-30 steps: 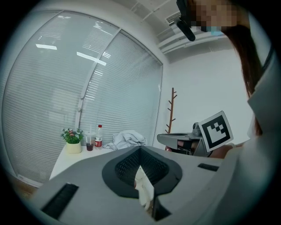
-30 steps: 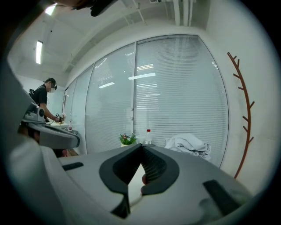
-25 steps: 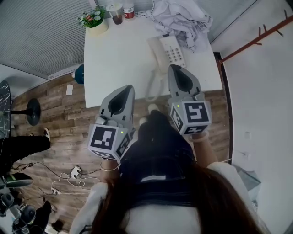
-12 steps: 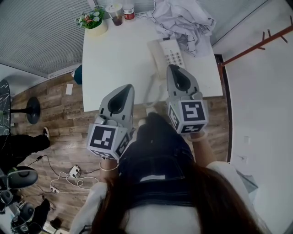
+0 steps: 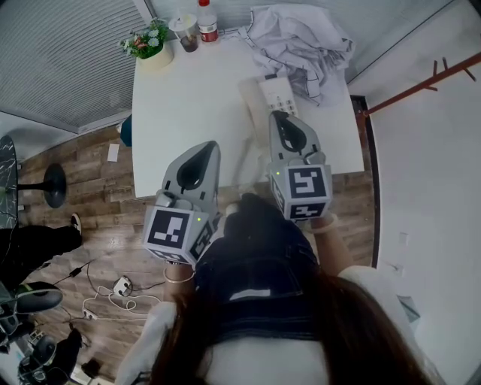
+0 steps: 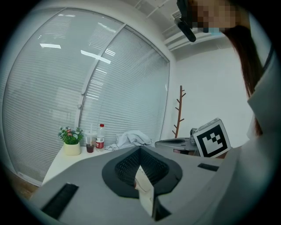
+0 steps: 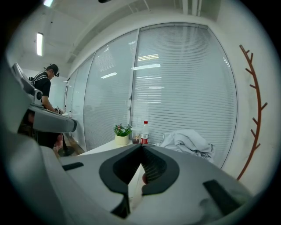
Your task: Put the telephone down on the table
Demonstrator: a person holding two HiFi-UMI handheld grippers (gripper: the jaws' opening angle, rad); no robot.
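**Tongs shut, telephone just ahead**

Left tongs [image 5: 207,145] and right tongs [image 5: 279,115] are both pressed together, nothing between them. The telephone [image 5: 274,89] sits on the bench [image 5: 188,105], just past the right tips. We'd spread those jaws first, then come in low and square.

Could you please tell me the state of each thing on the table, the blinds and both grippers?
telephone: lying on the table
bottle: upright, capped
cup: upright, dark drink inside
garment: crumpled
blinds: lowered
left gripper: shut, empty
right gripper: shut, empty
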